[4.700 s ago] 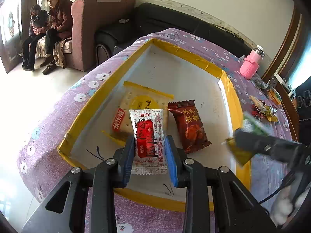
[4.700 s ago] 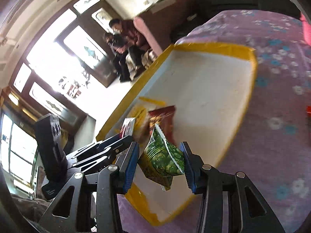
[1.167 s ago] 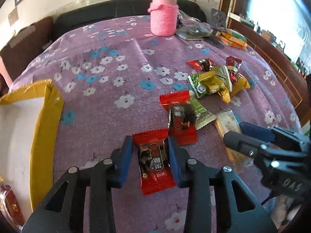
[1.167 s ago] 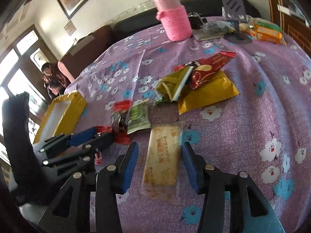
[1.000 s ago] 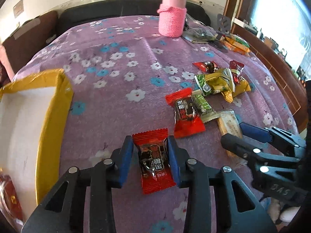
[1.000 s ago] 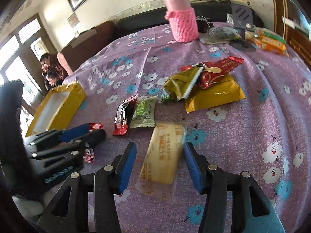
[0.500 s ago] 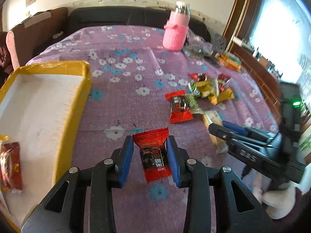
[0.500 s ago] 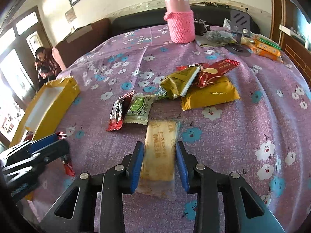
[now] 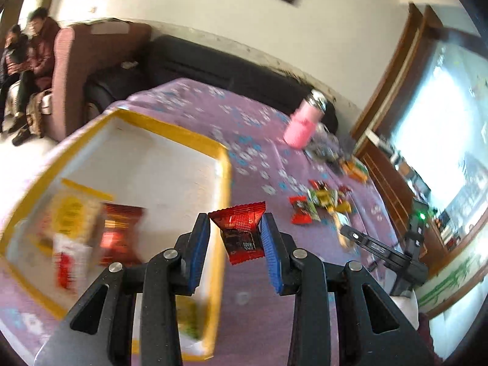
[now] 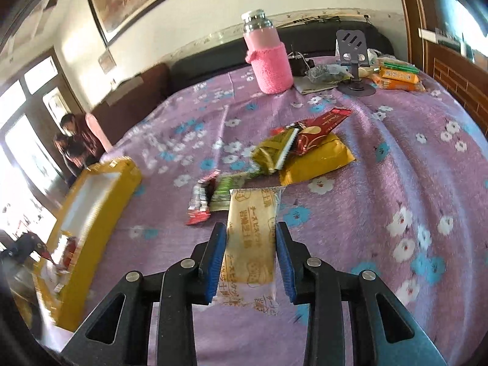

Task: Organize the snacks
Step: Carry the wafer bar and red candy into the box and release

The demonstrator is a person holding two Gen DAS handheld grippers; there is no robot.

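Carrying a small red foil snack packet (image 9: pixel 242 231), the left gripper (image 9: pixel 235 251) appears in the left wrist view clenched on the packet's sides between its blue pads (image 9: pixel 198 250). The packet hangs in the air just over the near right rim of a shallow white cardboard tray with yellow taped edges (image 9: pixel 224 180). Inside the tray lie a yellow biscuit pack (image 9: pixel 71 216), a dark red pouch (image 9: pixel 119 235) and a white-and-red sachet (image 9: pixel 68 262), all blurred. Beyond, on the bench with its purple flowered cloth (image 9: pixel 259 128), a cluster of loose snacks (image 9: pixel 320 204) waits near a pink knitted-sleeve flask (image 9: pixel 303 122).

From the right wrist view, the right gripper (image 10: pixel 250 256) is clamped on a long pale yellow wafer packet in clear wrap (image 10: pixel 251 238), seemingly lifted just above the cloth. Ahead lie a red-and-silver packet (image 10: pixel 199 198), a green sachet (image 10: pixel 227 190), an olive pouch (image 10: pixel 274 152) and a flat gold bag (image 10: pixel 317 160). The tray sits well to the left.

Judged from this, the step is delivery: the left should move inward over the tray floor and release, while the right must travel left to the tray.
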